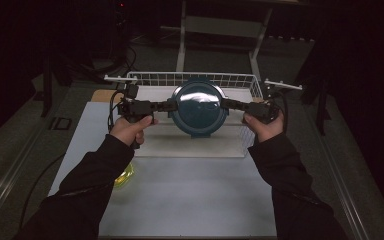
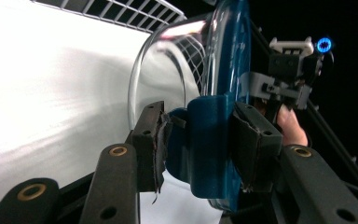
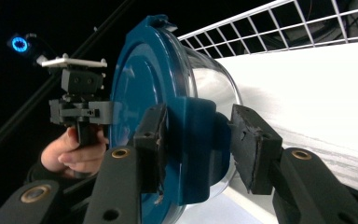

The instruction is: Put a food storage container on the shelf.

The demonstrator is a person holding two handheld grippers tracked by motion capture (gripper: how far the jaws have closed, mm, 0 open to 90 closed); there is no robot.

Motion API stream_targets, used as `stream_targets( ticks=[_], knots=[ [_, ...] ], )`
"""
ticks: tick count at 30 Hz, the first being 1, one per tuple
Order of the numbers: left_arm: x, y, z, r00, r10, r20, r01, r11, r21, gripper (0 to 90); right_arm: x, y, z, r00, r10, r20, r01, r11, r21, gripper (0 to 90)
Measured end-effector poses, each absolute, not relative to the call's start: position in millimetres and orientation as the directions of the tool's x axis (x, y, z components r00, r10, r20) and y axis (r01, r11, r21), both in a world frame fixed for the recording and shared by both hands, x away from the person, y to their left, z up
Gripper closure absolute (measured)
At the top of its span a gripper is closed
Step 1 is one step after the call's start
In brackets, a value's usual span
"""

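Observation:
A round glass container (image 1: 198,107) with a dark blue lid hangs between my two grippers, over the white floor of a wire basket (image 1: 190,75). My left gripper (image 1: 170,106) holds it from the left and my right gripper (image 1: 226,104) from the right. In the left gripper view the left gripper (image 2: 205,144) is shut on a blue latch tab (image 2: 209,121) of the lid, with the glass bowl (image 2: 168,60) beyond it. In the right gripper view the right gripper (image 3: 198,144) is shut on the opposite blue tab (image 3: 193,126), and the lid (image 3: 140,65) faces left.
The basket stands at the far end of a white table (image 1: 190,190) and has a white wire rim with handles sticking out at both sides. A small yellow object (image 1: 125,175) lies on the table by the person's left sleeve. Dark floor surrounds the table.

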State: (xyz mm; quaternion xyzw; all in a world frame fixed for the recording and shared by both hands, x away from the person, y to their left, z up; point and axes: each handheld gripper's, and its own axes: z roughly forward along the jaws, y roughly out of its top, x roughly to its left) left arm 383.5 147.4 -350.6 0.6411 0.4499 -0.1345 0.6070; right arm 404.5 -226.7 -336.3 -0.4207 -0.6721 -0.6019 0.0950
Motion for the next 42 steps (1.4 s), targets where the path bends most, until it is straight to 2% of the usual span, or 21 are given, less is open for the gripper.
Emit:
stream_targets(
  ticks=[11,19,24,26,28,34,37,38,42],
  knots=[
    [401,149,-354,0.526,0.404,-0.748,0.762,0.168,0.626,53.5,418,-225,-341,-0.551,0.461,0.695,0.733,-0.13,0.668,55.6],
    [413,149,-357,0.487,0.404,-0.774,0.78,0.198,0.594,51.5,423,-223,-342,-0.542,0.493,0.681,0.728,-0.13,0.673,55.0],
    [416,149,-358,0.495,0.419,-0.761,0.77,0.194,0.608,50.3,425,-222,-342,-0.54,0.509,0.67,0.727,-0.119,0.676,57.3],
    [412,146,-353,0.54,0.48,-0.692,0.716,0.172,0.677,50.0,426,-220,-340,-0.551,0.52,0.653,0.713,-0.114,0.692,58.1],
    [411,146,-350,0.552,0.496,-0.67,0.703,0.154,0.694,49.2,425,-220,-339,-0.559,0.529,0.638,0.703,-0.107,0.704,57.6],
    [405,146,-345,0.574,0.522,-0.631,0.667,0.148,0.73,43.1,418,-218,-329,-0.61,0.578,0.542,0.636,-0.051,0.77,51.4],
    [403,147,-343,0.576,0.53,-0.623,0.658,0.151,0.738,39.7,416,-219,-327,-0.617,0.568,0.545,0.631,-0.057,0.774,50.6],
    [401,149,-341,0.578,0.538,-0.614,0.643,0.163,0.748,38.0,410,-221,-320,-0.631,0.579,0.516,0.604,-0.052,0.796,47.5],
    [393,153,-339,0.589,0.531,-0.609,0.625,0.178,0.76,35.5,402,-224,-316,-0.65,0.586,0.484,0.578,-0.033,0.816,47.1]
  ],
)
